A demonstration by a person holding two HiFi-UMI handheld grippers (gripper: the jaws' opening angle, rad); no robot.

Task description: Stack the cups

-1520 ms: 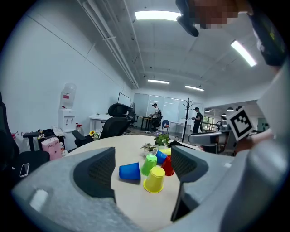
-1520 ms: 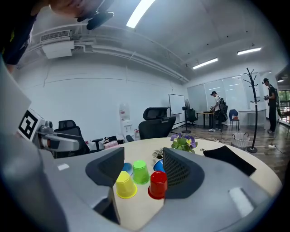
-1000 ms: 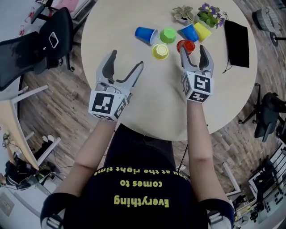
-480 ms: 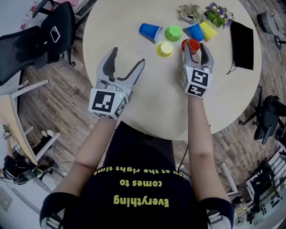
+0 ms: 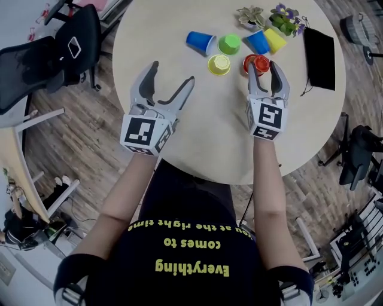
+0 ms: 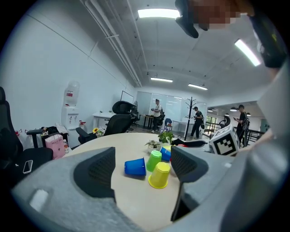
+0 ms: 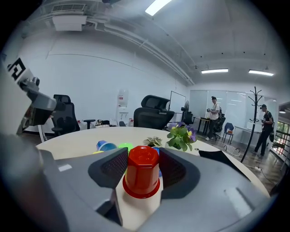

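The person stands at the near edge of a round pale surface (image 5: pixel 197 134) with both arms held out over it. The left gripper (image 5: pixel 173 73) hovers over the bare near-left part of the surface with its jaws spread wide and nothing between the pads. Its own view looks past them to the cups further on.

The right gripper (image 5: pixel 264 66) reaches further in. Its jaws have just been closing, and the red cup (image 5: pixel 256 61) stands between them, bottom up with its wide rim down at the surface. In the right gripper view both ribbed pads lie against the cup's sides, so the gripper has hold of it. Whether the rim is touching the surface cannot be told.

Just left of the red cup a yellow cup (image 5: pixel 219 64) sits bottom up. Beyond it a green cup (image 5: pixel 230 43) also sits bottom up, and a blue cup (image 5: pixel 199 42) lies on its side to the left of that. To the right of the green cup a second blue cup (image 5: pixel 258 42) and a second yellow cup (image 5: pixel 274 40) sit side by side, touching.

Behind those two, at the far edge, are two small potted plants (image 5: pixel 283 18). A flat black pouch (image 5: pixel 318 51) lies to the right. Off the surface to the left stands a black office chair (image 5: pixel 51 57).
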